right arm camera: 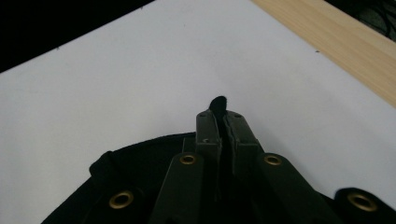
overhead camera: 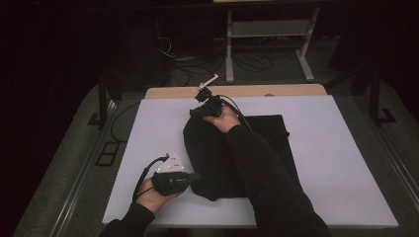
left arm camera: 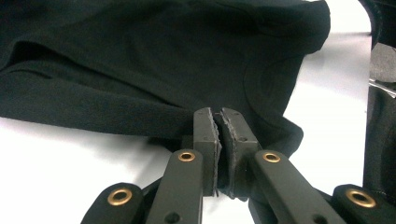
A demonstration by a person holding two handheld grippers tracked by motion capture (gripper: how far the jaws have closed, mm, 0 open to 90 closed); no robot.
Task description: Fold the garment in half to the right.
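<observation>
Black jaws of the left gripper pinch the soft, limp black fabric garment mid-frame on the white board; right gripper clamps its upper edge. Light, floppy; edges suit gripping.

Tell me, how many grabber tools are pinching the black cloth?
2. The left gripper pinches the black cloth at its near left edge. The right gripper pinches it at the far edge, with a bit of cloth poking past its jaws.
</observation>
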